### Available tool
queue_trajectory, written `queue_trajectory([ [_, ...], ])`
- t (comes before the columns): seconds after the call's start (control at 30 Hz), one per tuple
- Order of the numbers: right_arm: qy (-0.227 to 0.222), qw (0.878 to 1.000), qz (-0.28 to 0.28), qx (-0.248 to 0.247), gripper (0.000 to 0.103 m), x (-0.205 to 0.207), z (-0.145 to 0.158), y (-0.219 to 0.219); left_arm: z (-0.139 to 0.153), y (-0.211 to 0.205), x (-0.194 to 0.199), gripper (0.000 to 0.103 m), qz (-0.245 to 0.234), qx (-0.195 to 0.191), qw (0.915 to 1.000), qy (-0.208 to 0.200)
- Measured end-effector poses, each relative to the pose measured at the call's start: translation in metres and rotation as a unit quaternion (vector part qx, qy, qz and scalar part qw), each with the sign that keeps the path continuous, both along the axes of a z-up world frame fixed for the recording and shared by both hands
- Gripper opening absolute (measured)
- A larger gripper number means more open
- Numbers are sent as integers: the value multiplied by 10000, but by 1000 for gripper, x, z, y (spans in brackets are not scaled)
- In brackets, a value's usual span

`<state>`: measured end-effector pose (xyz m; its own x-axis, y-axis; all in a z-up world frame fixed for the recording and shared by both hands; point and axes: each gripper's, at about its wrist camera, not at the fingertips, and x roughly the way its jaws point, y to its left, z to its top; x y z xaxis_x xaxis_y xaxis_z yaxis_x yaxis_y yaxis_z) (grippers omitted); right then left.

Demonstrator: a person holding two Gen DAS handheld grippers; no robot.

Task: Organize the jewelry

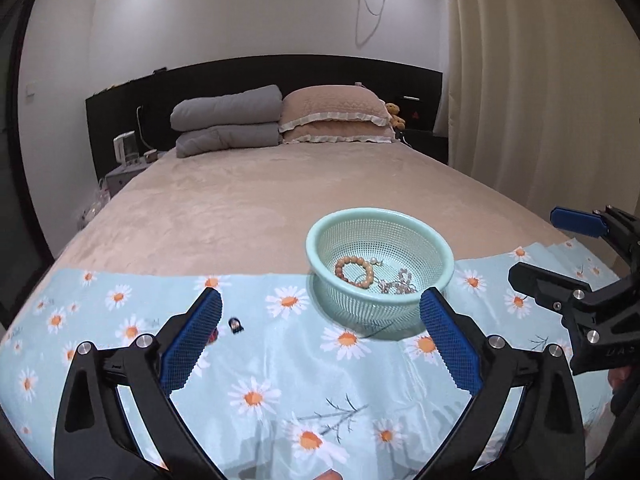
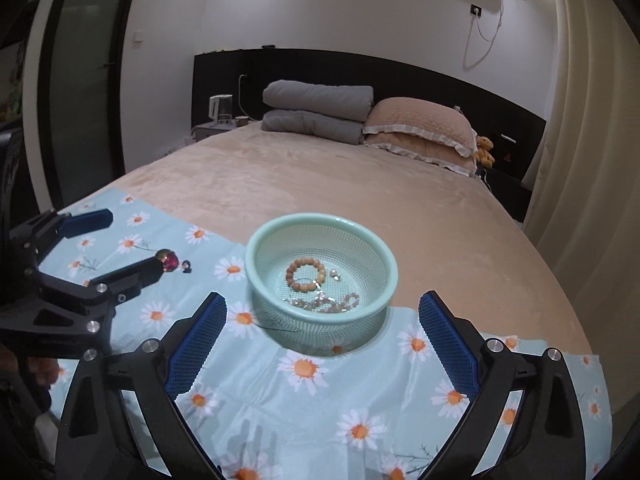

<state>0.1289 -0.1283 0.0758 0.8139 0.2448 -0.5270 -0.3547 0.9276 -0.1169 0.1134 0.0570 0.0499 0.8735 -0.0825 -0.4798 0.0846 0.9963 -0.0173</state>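
Lying ahead of both wide-spread, empty tools (image 1: 320, 328) (image 2: 322, 334), mint basket (image 1: 380, 236) of bracelets (image 1: 355, 272).

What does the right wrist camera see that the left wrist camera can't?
Only the right wrist view shows the whole red jewel on the flowered cloth, and the dark glass door on the left. Only the left wrist view shows the right hand-held gripper from the side, open. Both show the green basket holding a bead bracelet and a tangled chain, the small dark piece on the cloth, the pillows, and the teddy bear. The left hand-held gripper is open too.
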Motion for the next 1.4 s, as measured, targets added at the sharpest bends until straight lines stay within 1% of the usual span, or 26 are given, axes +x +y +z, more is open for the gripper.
queue_trajectory([
  [0.07,10,9999,-47,152,93,-19,-2,0,-8,-3,-14,97,62,13,9999,161],
  [0.17,-74,9989,-254,379,93,-47,-12,-3,-18,-5,-41,97,239,25,9997,108],
  [0.3,-263,9957,-608,655,94,-80,-27,-14,-27,1,-69,97,406,-235,9988,118],
  [0.43,105,9928,-804,885,94,-95,-38,-24,-34,4,-93,97,645,-404,9969,201],
  [0.53,151,9895,-970,1060,94,-108,-42,-29,-35,3,-110,97,697,-460,9964,139],
  [0.63,171,9884,-1081,1057,94,-120,-48,-32,-34,-1,-124,97,693,-505,9963,91],
  [0.7,233,9882,-1073,1067,94,-125,-48,-35,-34,-4,-135,97,626,-629,9961,8],
  [0.77,178,9869,-1159,1110,94,-133,-49,-39,-32,-6,-144,97,565,-629,9964,-63],
  [0.83,144,9860,-1251,1097,94,-141,-51,-41,-30,-6,-153,97,789,-620,9947,-214],
  [0.9,196,9869,-1215,1045,94,-149,-56,-40,-30,-6,-163,97,967,-697,9922,-373],
  [0.97,132,9889,-1186,885,94,-158,-62,-38,-36,-9,-168,97,1027,-792,9912,-269],
  [1.0,76,9894,-1221,779,94,-164,-66,-36,-41,-13,-169,97,1011,-750,9919,-184],
  [1.1,-98,9908,-1159,688,94,-178,-76,-35,-56,-29,-173,97,922,-344,9951,23],
  [1.17,-93,9911,-1142,682,94,-183,-83,-37,-60,-30,-174,97,827,-352,9959,114],
  [1.23,-12,9901,-1156,795,94,-187,-87,-39,-61,-30,-176,97,957,-281,9950,48],
  [1.33,-199,9881,-1188,956,94,-197,-85,-42,-63,-32,-175,97,1199,-53,9927,84],
  [1.4,-243,9875,-1206,984,94,-200,-86,-43,-65,-35,-175,97,1123,-9,9936,123],
])
